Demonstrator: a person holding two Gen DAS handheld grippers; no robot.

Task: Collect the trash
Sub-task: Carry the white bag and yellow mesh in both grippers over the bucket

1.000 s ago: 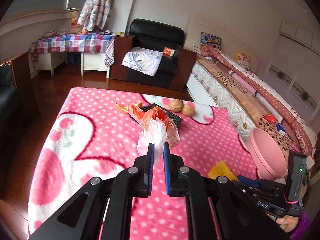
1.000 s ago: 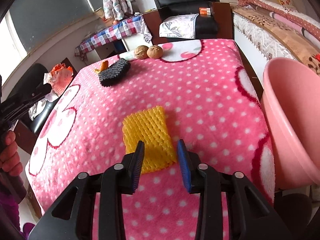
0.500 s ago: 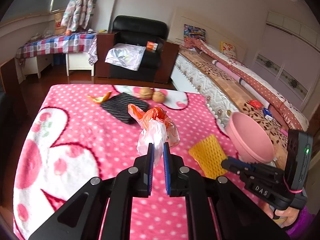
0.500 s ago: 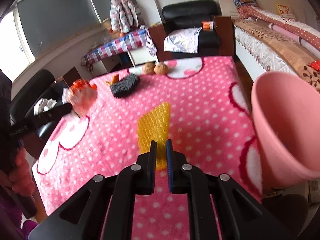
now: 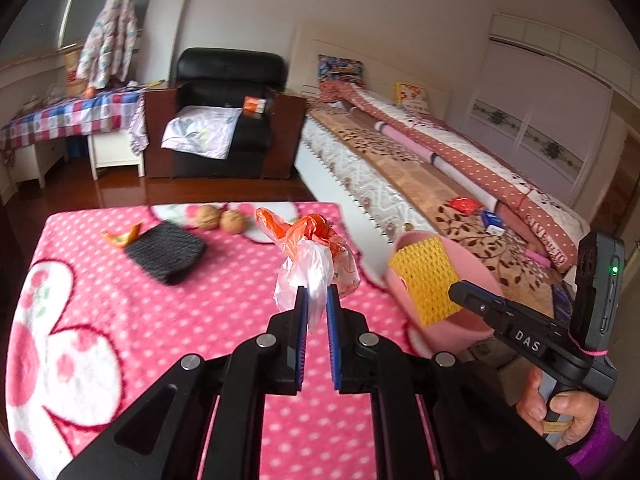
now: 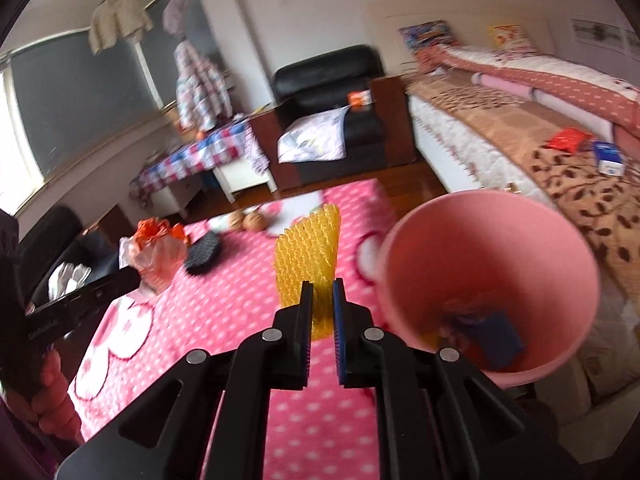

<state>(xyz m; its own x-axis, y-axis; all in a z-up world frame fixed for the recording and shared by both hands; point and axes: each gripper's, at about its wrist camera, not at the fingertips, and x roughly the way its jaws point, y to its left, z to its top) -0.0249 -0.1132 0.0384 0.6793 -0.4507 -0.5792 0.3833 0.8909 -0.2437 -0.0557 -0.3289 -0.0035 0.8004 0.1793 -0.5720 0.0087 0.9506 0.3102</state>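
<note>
Since a second ago both grippers are off the pink blanket (image 5: 120, 320). Left gripper (image 5: 316, 312) clamped on bunched plastic bags (image 5: 308, 260), held above the table middle. Right gripper (image 6: 321, 312) — earlier open over the flat yellow foam net (image 6: 308, 248) — now pinches it upright, just beside the pink bin (image 6: 492, 240) rim at the table's right edge.

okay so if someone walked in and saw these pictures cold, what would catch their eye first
Probably the bright pink polka-dot blanket filling the foreground. Above it, the left gripper pinches a bunch of clear and orange plastic bags, while the right gripper holds a yellow foam net upright beside the pink bucket at the blanket's right edge.
</note>
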